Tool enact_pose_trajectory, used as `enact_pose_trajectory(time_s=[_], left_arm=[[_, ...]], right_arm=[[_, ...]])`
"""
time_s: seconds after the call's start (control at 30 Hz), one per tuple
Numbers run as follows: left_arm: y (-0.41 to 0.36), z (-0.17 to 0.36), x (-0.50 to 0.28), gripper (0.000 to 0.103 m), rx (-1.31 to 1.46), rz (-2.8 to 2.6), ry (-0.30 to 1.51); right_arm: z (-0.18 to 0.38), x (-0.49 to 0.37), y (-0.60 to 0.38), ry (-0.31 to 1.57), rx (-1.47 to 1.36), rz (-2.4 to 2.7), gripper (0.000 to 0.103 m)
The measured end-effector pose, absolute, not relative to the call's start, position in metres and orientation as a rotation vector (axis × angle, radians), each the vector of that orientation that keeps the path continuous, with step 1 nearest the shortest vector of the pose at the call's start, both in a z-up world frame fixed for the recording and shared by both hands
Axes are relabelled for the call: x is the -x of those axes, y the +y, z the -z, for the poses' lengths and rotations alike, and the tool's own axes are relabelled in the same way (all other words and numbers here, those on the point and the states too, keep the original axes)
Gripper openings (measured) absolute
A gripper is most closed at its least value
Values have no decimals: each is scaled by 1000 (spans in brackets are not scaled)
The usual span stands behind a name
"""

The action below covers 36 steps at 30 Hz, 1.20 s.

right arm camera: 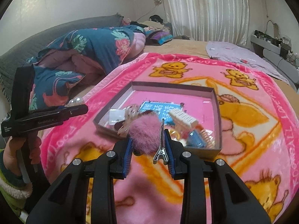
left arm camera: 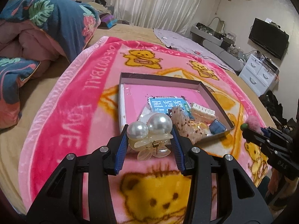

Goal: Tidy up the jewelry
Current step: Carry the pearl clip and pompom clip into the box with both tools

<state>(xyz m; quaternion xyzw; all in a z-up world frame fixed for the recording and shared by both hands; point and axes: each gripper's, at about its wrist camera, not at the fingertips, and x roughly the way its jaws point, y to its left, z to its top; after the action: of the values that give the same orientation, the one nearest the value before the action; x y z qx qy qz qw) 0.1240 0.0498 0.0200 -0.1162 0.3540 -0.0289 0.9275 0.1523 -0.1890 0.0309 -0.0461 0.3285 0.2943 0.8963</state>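
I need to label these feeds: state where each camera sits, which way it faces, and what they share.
Left wrist: on the left gripper, looking down past its held pearl hair claw at the box; right gripper at the right edge.
Right wrist: on the right gripper, looking down past its pink pompom clip at the box; left gripper and hand at the left edge.
Shared: box, bear blanket.

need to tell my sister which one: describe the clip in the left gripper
On the pink teddy-bear blanket, before the shallow box, the left gripper holds a hair clip. Unlike the fluffy pink pompom clip, it has two big pearls on translucent cream petals.
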Motion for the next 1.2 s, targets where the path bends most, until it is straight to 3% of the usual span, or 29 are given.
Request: enact_pose_trajectory(time_s=[0.7,1.2], left_arm=[[20,-22,-192,35,187,104,747],[29,17,-225,35,197,88,816]], right_arm=[[-23,-214,-244,680,72,-400,30],[-5,-247,-243,726,85,-359,30]])
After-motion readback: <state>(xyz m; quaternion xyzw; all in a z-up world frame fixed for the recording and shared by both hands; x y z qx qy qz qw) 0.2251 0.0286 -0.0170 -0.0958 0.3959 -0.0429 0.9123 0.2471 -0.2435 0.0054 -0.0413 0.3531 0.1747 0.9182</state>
